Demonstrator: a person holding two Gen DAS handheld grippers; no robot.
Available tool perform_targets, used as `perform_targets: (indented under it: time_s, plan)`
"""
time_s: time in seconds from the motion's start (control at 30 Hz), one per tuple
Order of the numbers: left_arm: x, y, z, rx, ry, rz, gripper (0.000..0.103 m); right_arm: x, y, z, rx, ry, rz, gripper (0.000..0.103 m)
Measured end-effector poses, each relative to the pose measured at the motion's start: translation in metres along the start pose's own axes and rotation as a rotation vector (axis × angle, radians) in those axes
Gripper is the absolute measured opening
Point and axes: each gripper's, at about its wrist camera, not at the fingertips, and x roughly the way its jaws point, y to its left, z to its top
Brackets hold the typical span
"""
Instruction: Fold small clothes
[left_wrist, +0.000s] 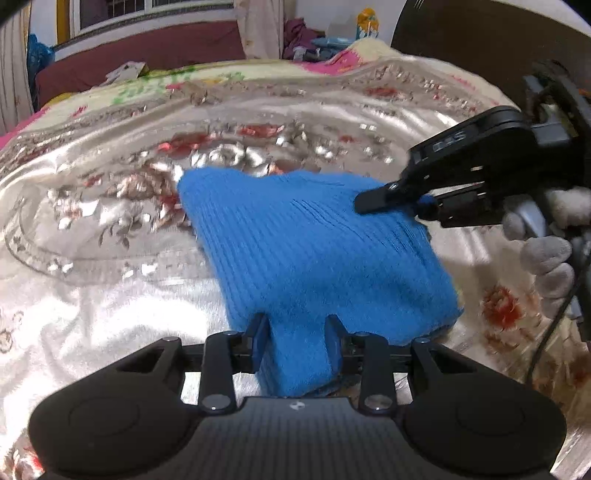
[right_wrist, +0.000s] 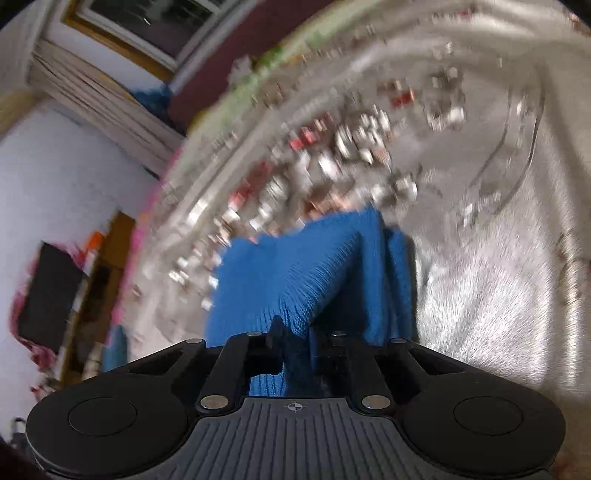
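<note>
A blue ribbed knit garment (left_wrist: 310, 240) lies on the shiny floral bedspread (left_wrist: 110, 221). My left gripper (left_wrist: 297, 328) is shut on its near edge, with cloth bunched between the blue pads. My right gripper (left_wrist: 399, 201) comes in from the right and is shut on the garment's far right edge. In the right wrist view the right gripper (right_wrist: 295, 332) pinches a raised fold of the blue garment (right_wrist: 306, 273), which hangs in layers below it. That view is blurred.
The bedspread (right_wrist: 480, 295) covers the bed all around the garment. A colourful blanket (left_wrist: 177, 79) lies at the far side, with clutter (left_wrist: 321, 40) behind it. A gloved hand (left_wrist: 546, 254) holds the right gripper. A dark red wall (left_wrist: 147, 48) stands beyond.
</note>
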Motion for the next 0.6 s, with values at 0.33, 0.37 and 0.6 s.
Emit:
perform_targets:
  time_s: [0.33,0.37,0.6]
  plan:
    - [0.027,-0.022,-0.002,0.099,0.053,0.005,0.043,0.007,-0.028,-0.003,0.0,-0.008,-0.17,0.011]
    - [0.027,-0.023,-0.003,0.111,0.052,0.008,0.043,0.005,-0.024,-0.003,-0.01,-0.013,-0.169,0.013]
    - [0.015,-0.019,0.003,0.084,0.039,-0.001,0.043,-0.023,0.005,-0.008,-0.139,-0.079,-0.246,0.017]
